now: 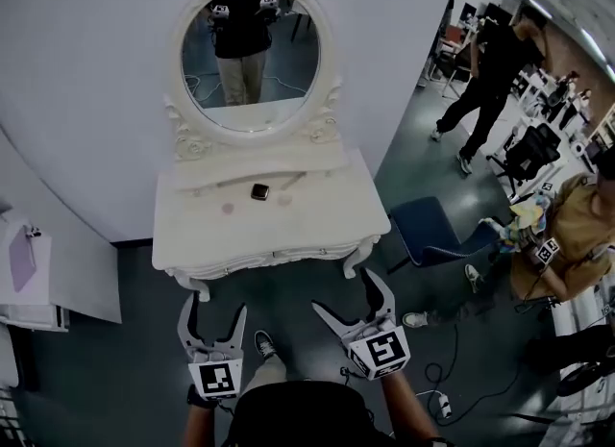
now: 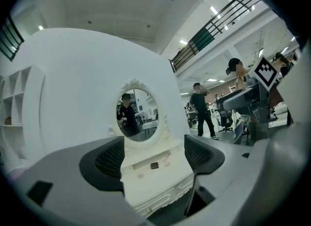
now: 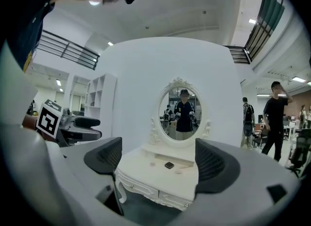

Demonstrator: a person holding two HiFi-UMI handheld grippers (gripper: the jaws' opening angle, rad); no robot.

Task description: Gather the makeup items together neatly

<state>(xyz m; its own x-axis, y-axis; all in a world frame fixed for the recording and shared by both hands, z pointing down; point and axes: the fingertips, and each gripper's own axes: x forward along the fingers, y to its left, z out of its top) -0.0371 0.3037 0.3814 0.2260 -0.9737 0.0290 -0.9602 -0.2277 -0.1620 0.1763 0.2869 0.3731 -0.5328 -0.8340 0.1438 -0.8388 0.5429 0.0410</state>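
A white vanity table with an oval mirror stands ahead of me against a white wall. On its top lie a small dark square compact, two pale pink round items and a thin stick-like item. My left gripper and right gripper hang open and empty in front of the table, well short of it. In the left gripper view the compact shows between the open jaws. The right gripper view also frames the compact between its open jaws.
A blue chair stands to the right of the vanity. A white shelf unit is at the left. A person walks at the back right and another sits at the right edge. Cables and a power strip lie on the dark floor.
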